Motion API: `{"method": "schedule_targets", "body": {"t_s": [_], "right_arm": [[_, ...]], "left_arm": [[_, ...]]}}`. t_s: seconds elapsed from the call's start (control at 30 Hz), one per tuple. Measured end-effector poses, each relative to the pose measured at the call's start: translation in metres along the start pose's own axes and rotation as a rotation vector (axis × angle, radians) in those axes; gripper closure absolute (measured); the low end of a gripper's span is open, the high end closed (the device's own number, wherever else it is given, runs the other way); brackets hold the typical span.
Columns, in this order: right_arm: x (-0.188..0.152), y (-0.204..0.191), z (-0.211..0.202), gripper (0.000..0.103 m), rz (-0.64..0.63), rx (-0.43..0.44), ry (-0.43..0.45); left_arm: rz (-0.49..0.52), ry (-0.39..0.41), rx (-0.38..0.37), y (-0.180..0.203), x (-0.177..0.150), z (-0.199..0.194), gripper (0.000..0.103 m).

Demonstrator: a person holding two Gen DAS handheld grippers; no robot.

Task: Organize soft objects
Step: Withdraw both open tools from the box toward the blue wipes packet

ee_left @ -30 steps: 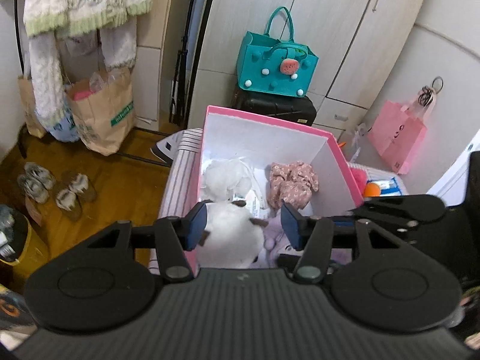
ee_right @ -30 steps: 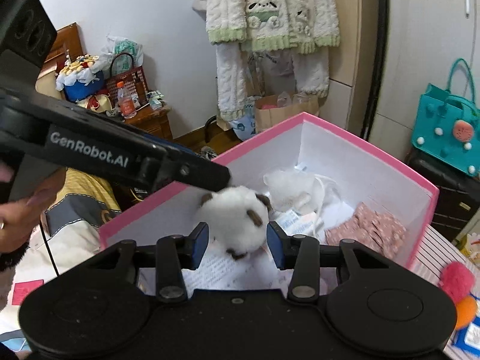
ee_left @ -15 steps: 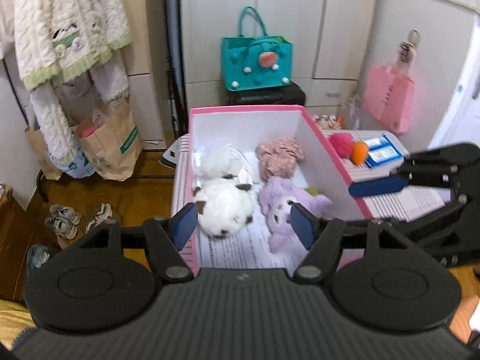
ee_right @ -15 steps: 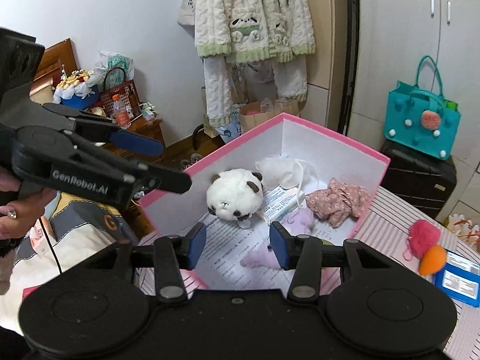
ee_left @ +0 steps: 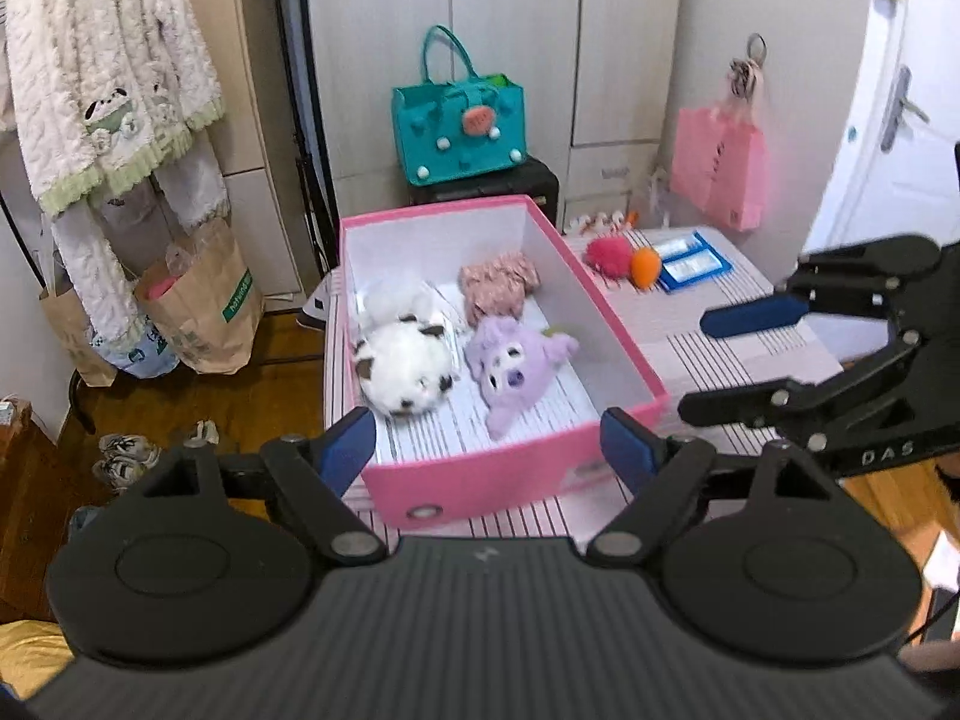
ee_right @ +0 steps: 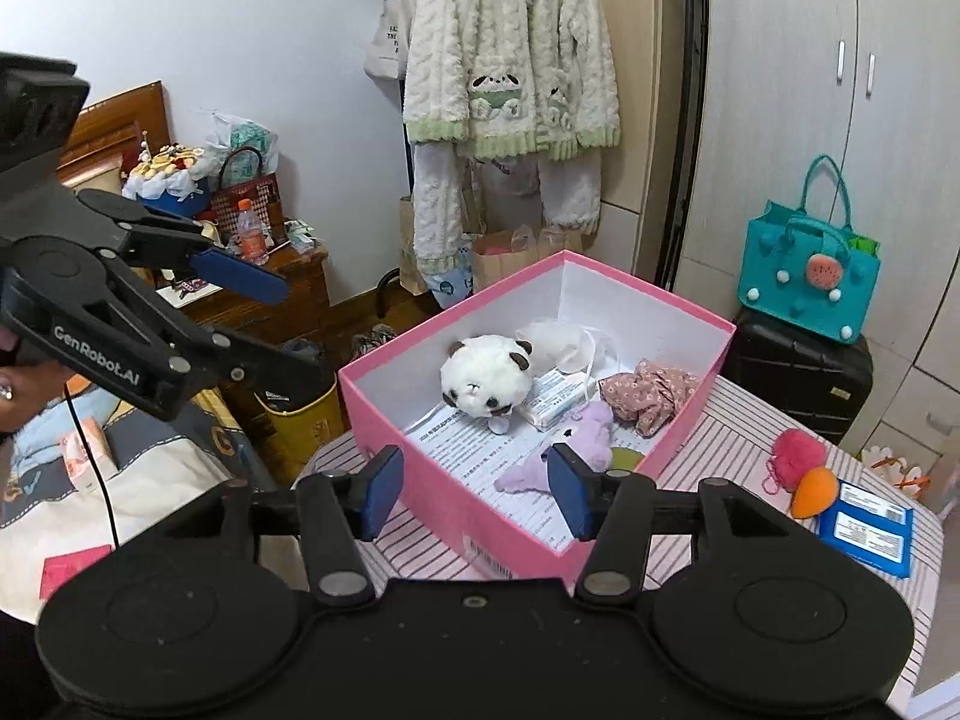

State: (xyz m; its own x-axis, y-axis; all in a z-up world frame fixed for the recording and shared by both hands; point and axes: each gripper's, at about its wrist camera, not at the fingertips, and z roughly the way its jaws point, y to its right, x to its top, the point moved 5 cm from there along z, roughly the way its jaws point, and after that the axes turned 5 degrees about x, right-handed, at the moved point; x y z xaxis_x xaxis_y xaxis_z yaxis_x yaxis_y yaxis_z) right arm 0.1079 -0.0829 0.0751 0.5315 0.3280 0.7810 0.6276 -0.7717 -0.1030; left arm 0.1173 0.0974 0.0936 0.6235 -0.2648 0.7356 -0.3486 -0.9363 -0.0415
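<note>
A pink box (ee_left: 516, 474) (ee_right: 456, 510) stands on a striped table. In it lie a white panda plush (ee_left: 405, 369) (ee_right: 486, 378), a purple plush (ee_left: 513, 369) (ee_right: 576, 438), a pink floral cloth (ee_left: 498, 282) (ee_right: 651, 390) and a white soft item (ee_left: 390, 303) (ee_right: 558, 336). A pink pompom (ee_left: 606, 255) (ee_right: 795, 450) and an orange ball (ee_left: 645, 267) (ee_right: 813, 492) lie on the table outside the box. My left gripper (ee_left: 489, 450) is open and empty, in front of the box's near wall. My right gripper (ee_right: 471, 489) is open and empty, at the box's near corner.
Blue packets (ee_left: 690, 261) (ee_right: 867, 534) lie on the table (ee_left: 720, 348) beside the ball. A teal bag (ee_left: 459, 126) sits on a black case behind the box. A paper bag (ee_left: 204, 312) and shoes (ee_left: 123, 456) are on the floor at left. A yellow bin (ee_right: 300, 414) stands left of the table.
Both grippers have drawn back and up from the box, empty. The panda plush now lies free inside the box beside the purple plush.
</note>
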Motion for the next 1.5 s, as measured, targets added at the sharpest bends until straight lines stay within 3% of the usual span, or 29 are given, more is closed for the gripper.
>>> {"method": "schedule_targets", "body": {"t_s": [0.2, 0.27, 0.6, 0.87, 1.1, 1.23, 1.4, 1.5], "right_arm": [[-0.011, -0.006, -0.025, 0.036, 0.003, -0.006, 0.002], [-0.018, -0.007, -0.033, 0.035, 0.002, -0.010, 0.005], [-0.057, -0.004, -0.062, 0.021, 0.064, -0.037, -0.013], [-0.092, 0.009, -0.076, 0.011, 0.084, -0.070, -0.043], [-0.120, 0.026, -0.085, 0.009, 0.084, -0.126, -0.035], [-0.133, 0.049, -0.092, 0.009, 0.122, -0.148, -0.001], [-0.147, 0.082, -0.111, 0.009, 0.199, -0.123, 0.072], [-0.155, 0.098, -0.118, 0.009, 0.199, -0.143, 0.099]], "left_arm": [[0.045, -0.051, -0.028, 0.020, -0.008, -0.016, 0.019], [0.063, -0.057, -0.036, 0.027, -0.013, -0.021, 0.011], [0.147, -0.091, -0.072, 0.064, -0.036, -0.029, 0.007], [0.171, -0.146, -0.115, 0.089, -0.053, -0.015, 0.006], [0.173, -0.203, -0.162, 0.114, -0.068, 0.010, 0.006], [0.149, -0.169, -0.183, 0.130, -0.067, 0.021, 0.006], [0.092, -0.103, -0.264, 0.146, -0.059, 0.030, 0.006], [0.097, -0.083, -0.263, 0.156, -0.056, 0.041, 0.006]]}}
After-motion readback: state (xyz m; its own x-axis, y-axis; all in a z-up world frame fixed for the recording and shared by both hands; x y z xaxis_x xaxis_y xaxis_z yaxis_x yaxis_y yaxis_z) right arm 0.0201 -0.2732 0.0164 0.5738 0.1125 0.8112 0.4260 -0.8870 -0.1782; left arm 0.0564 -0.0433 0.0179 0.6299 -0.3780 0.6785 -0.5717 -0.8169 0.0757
